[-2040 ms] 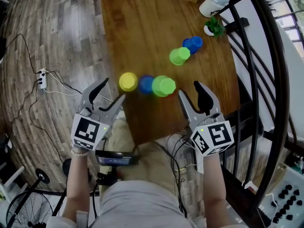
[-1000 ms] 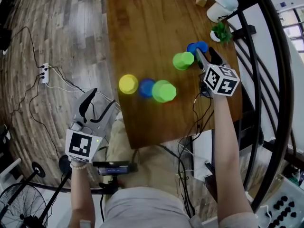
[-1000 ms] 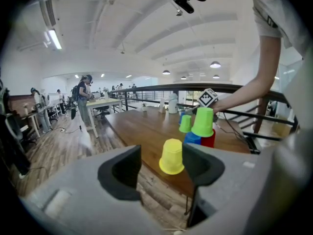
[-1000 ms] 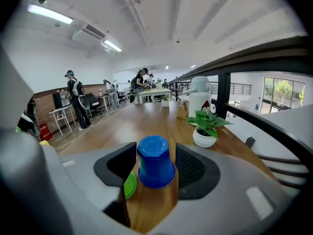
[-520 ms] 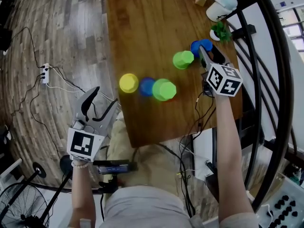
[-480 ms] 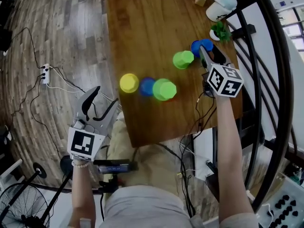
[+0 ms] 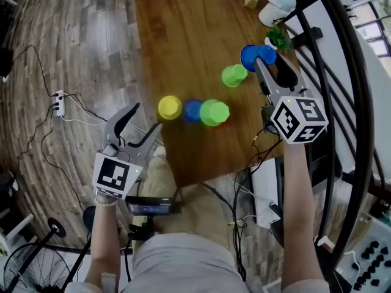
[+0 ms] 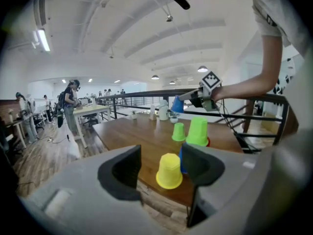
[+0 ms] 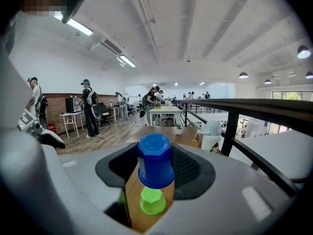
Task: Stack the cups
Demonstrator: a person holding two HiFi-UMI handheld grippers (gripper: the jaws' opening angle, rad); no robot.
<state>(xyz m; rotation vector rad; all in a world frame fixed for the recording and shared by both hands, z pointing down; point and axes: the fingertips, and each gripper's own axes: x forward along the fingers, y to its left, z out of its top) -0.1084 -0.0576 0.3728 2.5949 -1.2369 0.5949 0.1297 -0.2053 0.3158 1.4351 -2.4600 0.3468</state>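
1. Progress: early stage, by my read. R gripper (image 7: 269,66) has just been closing its jaws w/ the blue cup (image 9: 155,159) between them. The pads now clamp it, mouth down, in the air above the far right part of the bench (image 7: 183,23).
2. Directly below it in the right gripper view is the small green cup (image 7: 233,74), upside down on the bench. Prob. the landing spot.
3. Not stacked yet: a row near the bench's front edge w/ yellow cup (image 7: 170,107), second blue cup (image 7: 192,110) and large green cup (image 7: 214,112), close side by side.
4. A red rim (image 8: 209,142) shows at the large green cup's base in the left gripper view. Maybe a cup nested under it; can't tell.
5. L gripper (image 7: 145,118): jaws apart, nothing between the pads. It's off the bench's near edge, short of the yellow cup.
6. Left to do: seat the blue cup, then gather the rest into one stack. Most of the job remains.
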